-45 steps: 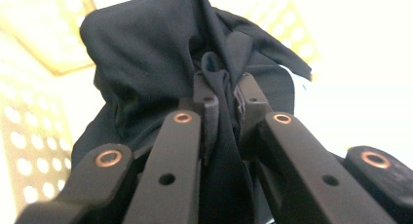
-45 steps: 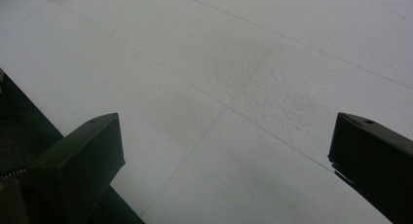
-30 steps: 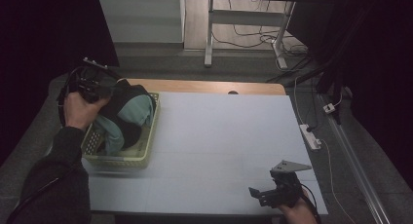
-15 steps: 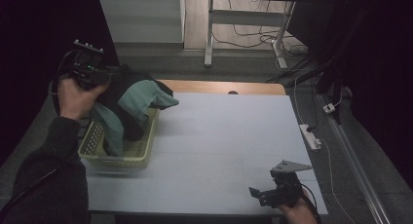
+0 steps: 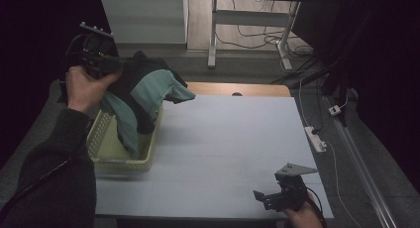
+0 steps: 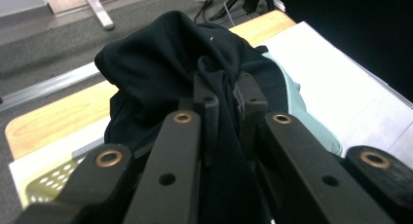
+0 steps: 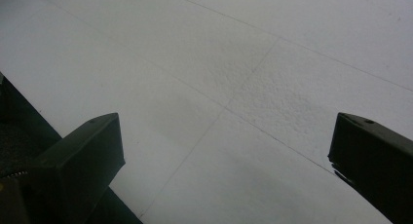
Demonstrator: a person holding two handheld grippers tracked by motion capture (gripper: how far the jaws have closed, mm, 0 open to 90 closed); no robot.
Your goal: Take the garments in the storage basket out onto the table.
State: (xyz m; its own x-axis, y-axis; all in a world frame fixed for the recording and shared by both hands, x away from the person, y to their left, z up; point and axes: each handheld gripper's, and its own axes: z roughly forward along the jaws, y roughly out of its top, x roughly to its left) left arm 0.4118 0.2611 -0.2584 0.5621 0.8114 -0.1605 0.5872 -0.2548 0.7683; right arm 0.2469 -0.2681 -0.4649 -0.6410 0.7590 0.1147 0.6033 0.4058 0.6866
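Note:
At the upper left, a hand holds my left gripper above a pale yellow basket. Its jaws are shut on a fold of a black garment. In the left gripper view the black cloth bunches between and past the jaws. Teal cloth hangs with the black one, and its lower end trails into the basket. I cannot tell whether the two are one piece. The teal lies to the right, with the basket rim below. My right gripper rests open at the table's near right edge, its jaws wide over bare white table.
The white table top stretches between the basket and the right gripper. A wooden edge shows at its far side. Beyond stand metal desk legs. On the floor at the right lies a power strip.
The left hand has risen, and the black and teal cloth has come up out of the basket and spread toward the right. The right gripper has stayed put.

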